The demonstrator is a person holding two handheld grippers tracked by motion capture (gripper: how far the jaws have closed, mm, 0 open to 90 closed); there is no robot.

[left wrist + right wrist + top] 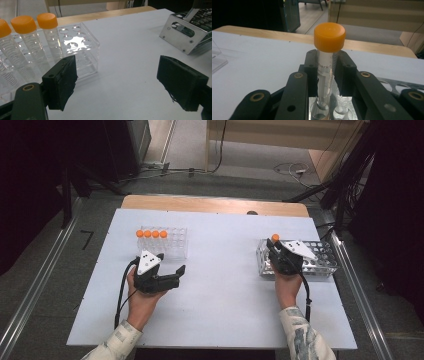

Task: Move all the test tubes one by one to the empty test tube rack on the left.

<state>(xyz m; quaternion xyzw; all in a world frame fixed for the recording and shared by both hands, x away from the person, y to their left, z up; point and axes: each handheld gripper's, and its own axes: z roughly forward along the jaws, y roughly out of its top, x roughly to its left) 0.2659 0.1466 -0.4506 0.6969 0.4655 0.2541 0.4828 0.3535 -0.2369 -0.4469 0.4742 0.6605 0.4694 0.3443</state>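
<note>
White board [220,285] covers most of a wooden table [215,204], with grey floor, metal rails and loose cables around it and dark equipment at the far side. Both of the person's forearms come in from the near edge in pale patterned sleeves

On the board's right side stands a metal rack [320,262] of round holes, its shiny end plate also visible at the upper right of the left gripper view [181,33]. On the left side stands a clear plastic rack [167,242] with four orange-capped tubes [151,234] upright in a row along its far left part; three of them show in the left gripper view [27,37], the remaining holes beside them being bare

The left gripper [172,275] lies low over the board just in front of the clear rack, held in the left hand [140,297] and pointing to the right. Its two black pads are spread wide with nothing but white board between them, and the clear rack sits just beyond the left-hand pad [62,80]

The right gripper [276,251] is at the near left corner of the metal rack. Its jaws are pressed in on a single orange-capped tube [325,67], pinching the clear body just below the cap [329,37]. That tube stands upright with its lower end in a corner hole of the metal rack, the cap rising above the jaw tips, and its orange top shows in the high view [275,238]
</note>
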